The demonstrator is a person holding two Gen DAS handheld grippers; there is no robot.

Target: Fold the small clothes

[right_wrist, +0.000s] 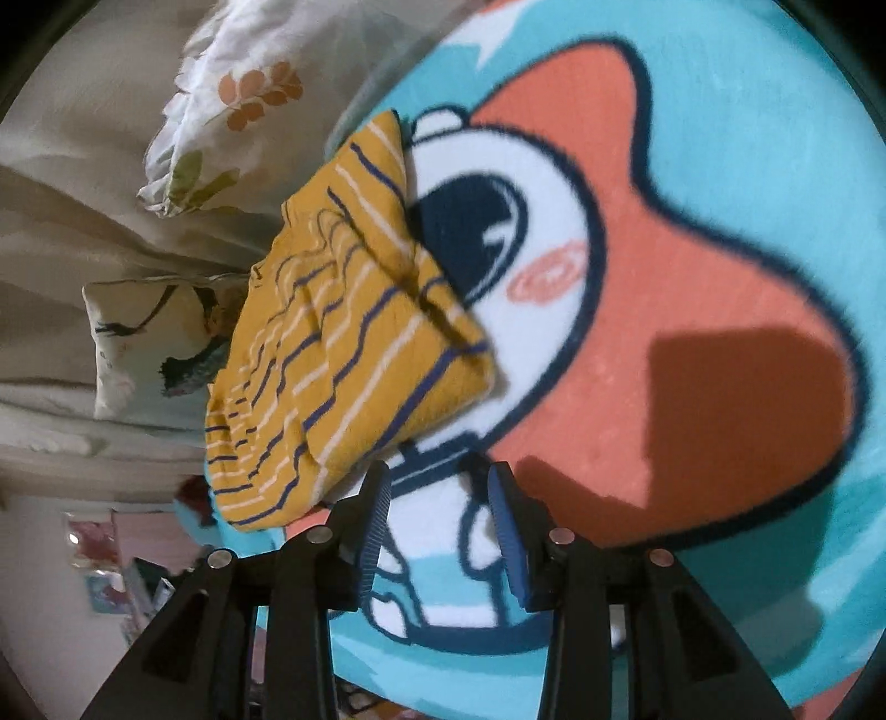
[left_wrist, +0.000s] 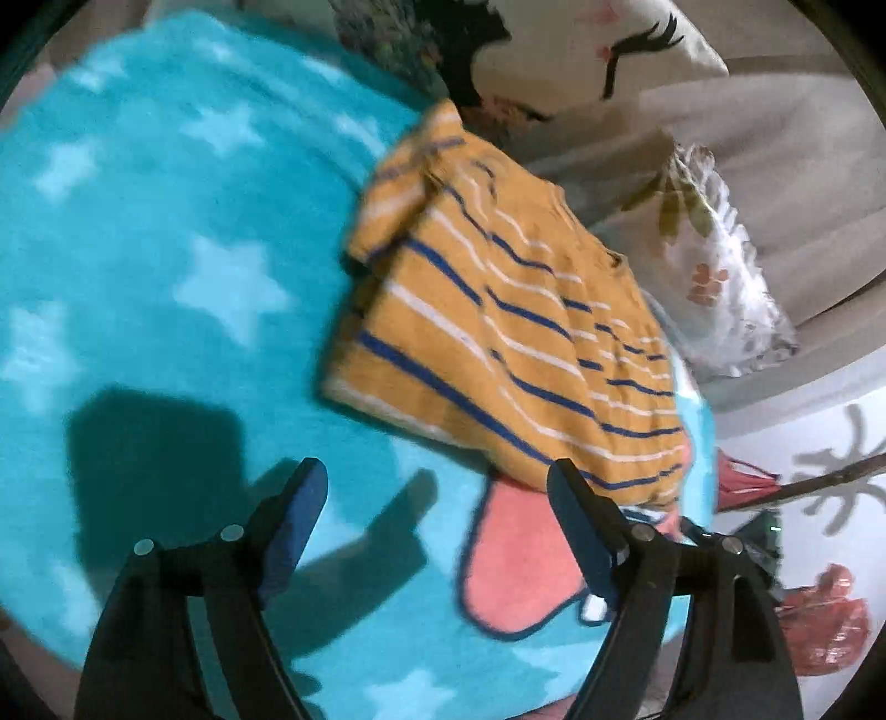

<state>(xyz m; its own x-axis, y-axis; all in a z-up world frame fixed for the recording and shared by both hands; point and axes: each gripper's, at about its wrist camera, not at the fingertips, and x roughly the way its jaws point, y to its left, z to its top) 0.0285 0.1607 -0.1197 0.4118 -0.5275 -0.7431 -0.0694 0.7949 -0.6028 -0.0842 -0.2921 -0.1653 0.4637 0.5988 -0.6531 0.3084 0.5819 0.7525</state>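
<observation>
One small garment, a mustard-yellow striped shirt [left_wrist: 498, 332] with thin blue and white lines, lies folded into a rough rectangle on a turquoise fleece blanket [left_wrist: 166, 249] patterned with pale stars and a large cartoon figure in coral, white and navy. The shirt sits near the blanket's edge, partly over the cartoon's eye in the right wrist view.

Two grippers are visible, one in each view. The left gripper [left_wrist: 437, 487] hangs over the blanket with its jaws spread wide and nothing between them; the shirt lies just ahead of it and toward its right finger, whose tip overlaps the shirt's near corner in the picture, though contact cannot be judged. The right gripper [right_wrist: 440, 484] has its jaws partly apart, also empty, over the cartoon's white area; the shirt [right_wrist: 343, 332] lies just ahead and to the left of its left finger, not between the pads.

Beyond the blanket, two pillows rest on beige bedding [left_wrist: 775, 166]: a white floral pillow [left_wrist: 714, 277] and a cream pillow [left_wrist: 598, 50] with a dark printed figure.
</observation>
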